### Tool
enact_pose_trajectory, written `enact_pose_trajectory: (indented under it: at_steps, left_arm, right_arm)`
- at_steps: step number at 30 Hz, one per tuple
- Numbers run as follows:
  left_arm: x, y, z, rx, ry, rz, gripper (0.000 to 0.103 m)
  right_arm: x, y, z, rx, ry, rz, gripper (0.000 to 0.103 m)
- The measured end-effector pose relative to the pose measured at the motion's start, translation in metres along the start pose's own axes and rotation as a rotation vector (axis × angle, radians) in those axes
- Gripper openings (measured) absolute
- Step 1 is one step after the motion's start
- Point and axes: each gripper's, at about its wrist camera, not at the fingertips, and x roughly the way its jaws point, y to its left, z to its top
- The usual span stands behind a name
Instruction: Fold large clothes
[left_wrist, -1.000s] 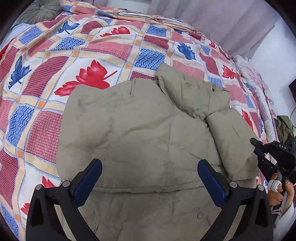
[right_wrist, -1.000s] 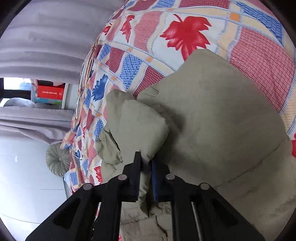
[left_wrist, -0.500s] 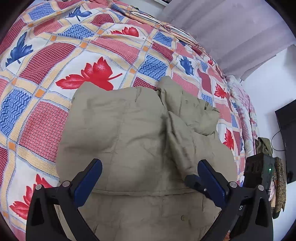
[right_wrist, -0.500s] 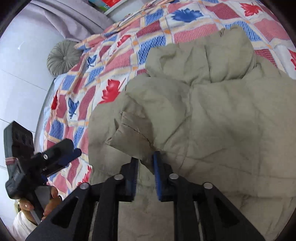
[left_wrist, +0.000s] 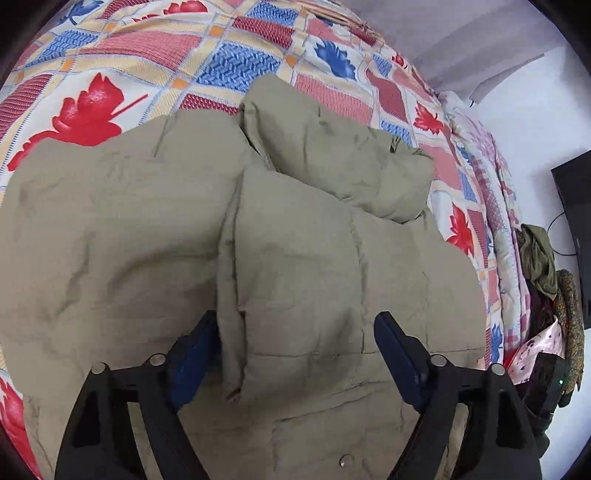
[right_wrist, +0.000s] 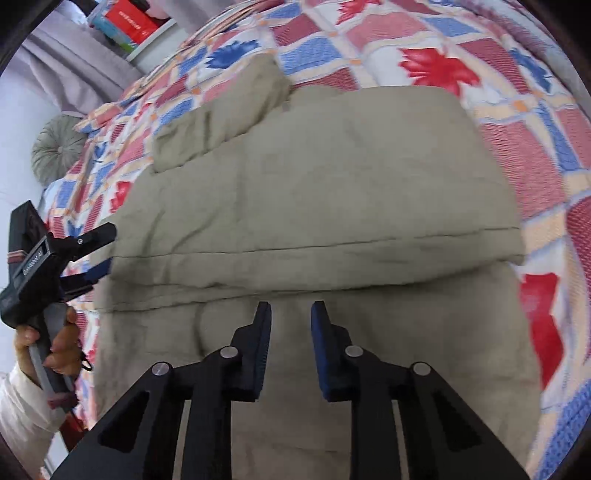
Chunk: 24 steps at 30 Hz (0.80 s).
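Observation:
A large khaki padded jacket (left_wrist: 147, 240) lies spread on the bed, and it also shows in the right wrist view (right_wrist: 314, 192). One sleeve (left_wrist: 295, 277) lies folded across its back, with the hood (left_wrist: 332, 155) bunched beyond it. My left gripper (left_wrist: 295, 354) is open, its jaws on either side of the folded sleeve's end. My right gripper (right_wrist: 290, 325) is open and empty, just above the jacket's lower part. The left gripper also shows in the right wrist view (right_wrist: 88, 254), at the jacket's left edge.
The bed is covered by a patchwork quilt (left_wrist: 221, 55) with red and blue leaves. A round grey cushion (right_wrist: 55, 147) lies at the head of the bed. A pile of clothes (left_wrist: 543, 280) sits beside the bed. Curtains (right_wrist: 74, 62) hang behind.
My right gripper carried the sleeve across the jacket's back, let it go and opened. My left gripper moved forward, and its jaws now straddle the folded sleeve.

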Motion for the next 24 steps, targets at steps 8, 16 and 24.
enact_pose_trajectory:
  at_steps: [8,16,24]
  left_arm:
    - [-0.004,-0.029,0.004,-0.002,-0.04,-0.052,0.009]
    - [-0.047,-0.02,-0.006,0.113,-0.1,0.054,0.009]
    - [0.001,0.006,-0.025,0.151,-0.047,0.171,0.013]
  right_arm:
    - [-0.002,-0.052,0.013,0.043,-0.067,-0.118,0.021]
    - [-0.014,-0.038,0.049,-0.065,-0.162,-0.233,0.018]
    - [0.026,-0.062,0.043,-0.001,-0.078,-0.249,0.017]
